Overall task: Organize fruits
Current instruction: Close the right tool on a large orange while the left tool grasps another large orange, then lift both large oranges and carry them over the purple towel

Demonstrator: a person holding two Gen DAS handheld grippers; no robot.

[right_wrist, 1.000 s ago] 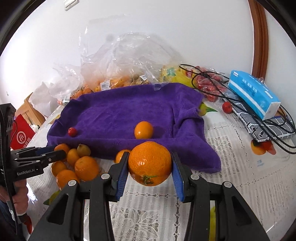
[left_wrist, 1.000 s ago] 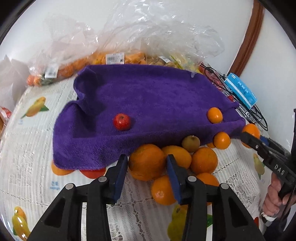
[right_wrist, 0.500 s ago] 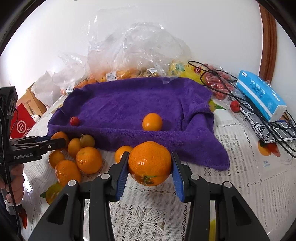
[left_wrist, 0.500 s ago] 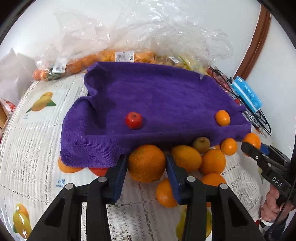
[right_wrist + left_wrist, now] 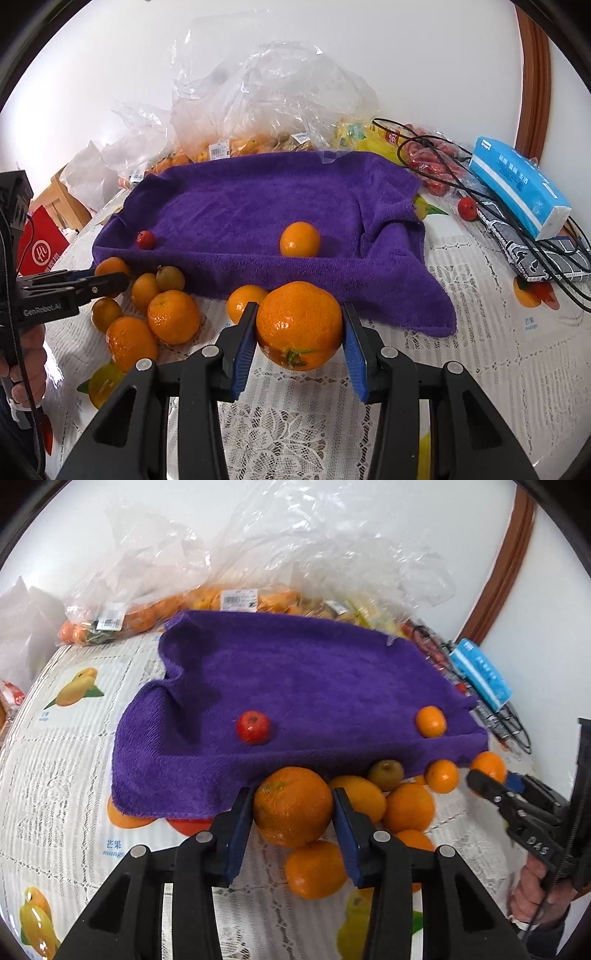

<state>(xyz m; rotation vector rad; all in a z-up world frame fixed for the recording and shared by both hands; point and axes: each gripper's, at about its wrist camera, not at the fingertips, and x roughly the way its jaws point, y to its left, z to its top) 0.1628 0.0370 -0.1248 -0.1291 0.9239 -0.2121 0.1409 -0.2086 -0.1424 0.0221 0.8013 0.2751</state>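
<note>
You had both tools loaded: your left gripper [image 5: 293, 806] was clamped on a big orange [image 5: 293, 805] at the purple towel's [image 5: 295, 686] near edge, your right gripper [image 5: 300, 326] pinching another orange [image 5: 299, 325] clear of the tablecloth. The risk, I'd say: lifting that left orange could nudge the loose pile [image 5: 402, 808] beside it, and round fruit would roll off the table.
</note>
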